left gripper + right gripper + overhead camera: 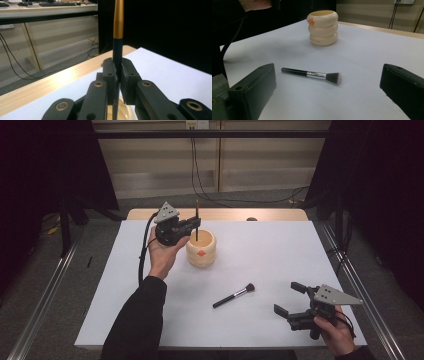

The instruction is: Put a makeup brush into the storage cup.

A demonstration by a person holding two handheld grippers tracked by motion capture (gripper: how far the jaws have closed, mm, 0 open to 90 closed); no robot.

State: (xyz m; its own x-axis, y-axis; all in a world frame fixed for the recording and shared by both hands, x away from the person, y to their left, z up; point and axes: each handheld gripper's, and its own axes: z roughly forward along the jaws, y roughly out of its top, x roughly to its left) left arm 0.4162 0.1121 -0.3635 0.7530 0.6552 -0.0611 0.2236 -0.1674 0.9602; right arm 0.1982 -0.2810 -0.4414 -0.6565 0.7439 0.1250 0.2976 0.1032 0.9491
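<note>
In the high view, your left hand-held gripper (195,224) sits in the upper left-centre of the frame, its jaws pinching a slim dark brush with a gold band (196,220) that stands upright. The lower end of that brush hangs inside the mouth of the cream, ribbed ceramic holder with an orange mark (201,249). Holding it vertical probably lets it drop straight into the holder without catching the rim. Towards the lower centre, a black-handled makeup brush with a silver ferrule and dark bristles (234,295) lies flat and slanted on the white surface (280,250), well apart from the holder. Your right hand-held gripper (290,298) rests at the lower right with its jaws spread and nothing between them, facing that flat brush, likely ready for the next pick.

In the left gripper view, the jaws are pressed together on the dark shaft of the slim brush (118,50) at mid-frame, the gold band rising out of the top edge. A pale curve of the holder's rim (123,110) shows low down between the linkages, so you are right over the opening.

In the right gripper view, the makeup brush (312,74) lies centre frame, beyond the wide-apart jaws, bristles to the right. The holder (322,27) stands beyond it at the upper centre.
</note>
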